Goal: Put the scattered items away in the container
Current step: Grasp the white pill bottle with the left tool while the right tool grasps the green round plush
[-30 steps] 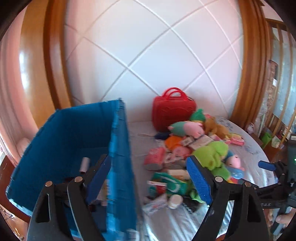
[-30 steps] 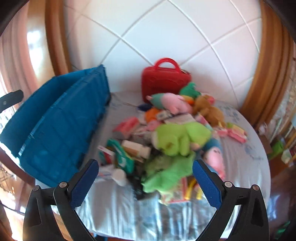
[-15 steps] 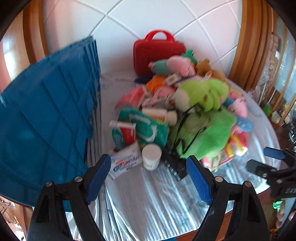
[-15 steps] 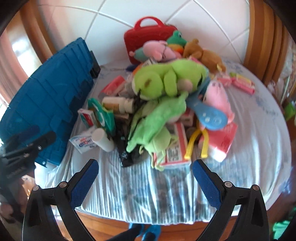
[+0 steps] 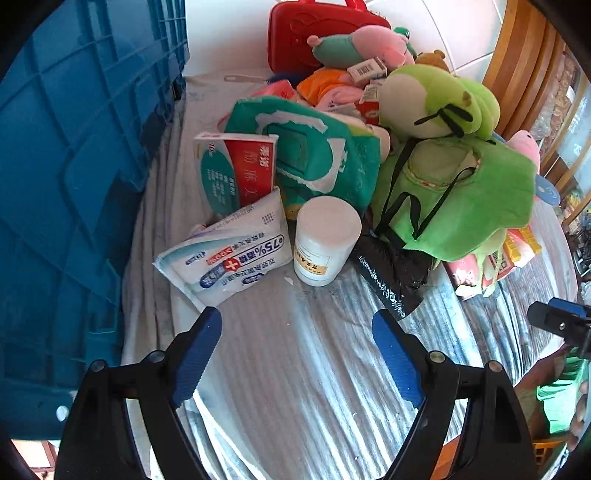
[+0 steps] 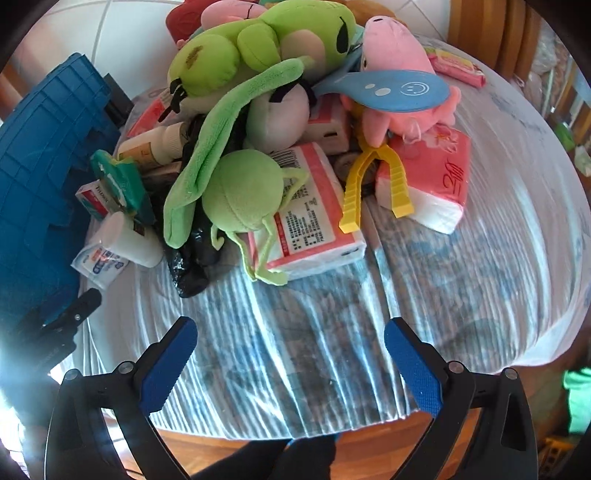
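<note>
A heap of items lies on a round table under a striped cloth (image 5: 314, 350). My left gripper (image 5: 297, 321) hangs open just above the cloth, short of a white jar (image 5: 325, 240) and a white wipes pack (image 5: 229, 254). Behind them stand a red-and-teal box (image 5: 236, 170) and a green wipes pack (image 5: 314, 151). The blue crate (image 5: 66, 184) rises at the left. My right gripper (image 6: 290, 328) is open and empty over bare cloth, below a small green plush (image 6: 240, 192) on a pink tissue pack (image 6: 314, 214), with yellow tongs (image 6: 373, 177) beside.
A big green plush (image 6: 258, 48), a pink plush (image 6: 395, 48), a blue paddle (image 6: 399, 90), a second tissue pack (image 6: 439, 173) and a black bag (image 5: 391, 269) crowd the pile. A red case (image 5: 314, 26) stands at the back. The table's wooden edge (image 6: 295, 432) is near.
Both grippers have sunk toward the table and tipped downward, so the pile now fills both views. The jaws have kept the same wide opening; nothing was taken hold of.
</note>
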